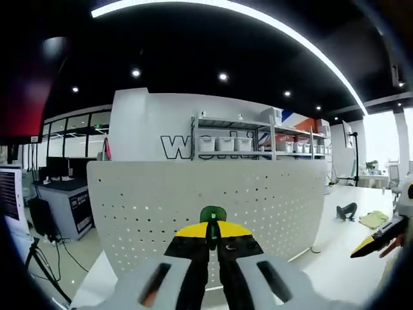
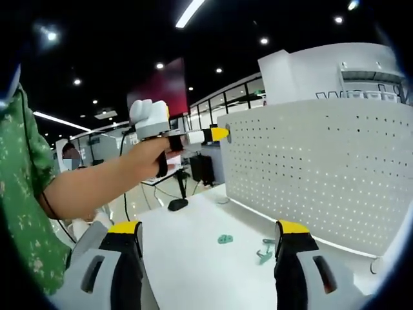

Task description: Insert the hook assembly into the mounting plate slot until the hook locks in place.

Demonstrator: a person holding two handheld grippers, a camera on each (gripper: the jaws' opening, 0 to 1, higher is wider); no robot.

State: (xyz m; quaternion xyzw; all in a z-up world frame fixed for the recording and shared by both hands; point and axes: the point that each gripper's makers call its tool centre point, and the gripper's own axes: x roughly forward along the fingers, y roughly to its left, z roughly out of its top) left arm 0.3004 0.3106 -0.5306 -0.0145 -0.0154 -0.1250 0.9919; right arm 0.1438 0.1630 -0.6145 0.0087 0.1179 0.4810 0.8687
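My left gripper [image 1: 211,228] is shut on a small green hook [image 1: 212,214], which pokes up between its yellow tips. It is held right in front of the white perforated mounting plate [image 1: 258,194], which stands upright on the table. In the right gripper view, a hand holds the left gripper [image 2: 218,134] with its yellow tip at the plate's [image 2: 322,174] left edge. My right gripper [image 2: 210,240] is open over the white table, with nothing between its jaws. Two loose green hooks [image 2: 224,239] [image 2: 264,252] lie on the table near the plate's foot. The right gripper's tip [image 1: 377,240] enters the left gripper view at the right edge.
The white table [image 2: 187,265] runs along the plate's front. A black object [image 1: 346,210] and a pale cloth [image 1: 374,219] lie on it to the right. A dark rounded item [image 2: 177,205] rests near the far table end. Shelves with white bins [image 1: 226,143] stand behind the plate.
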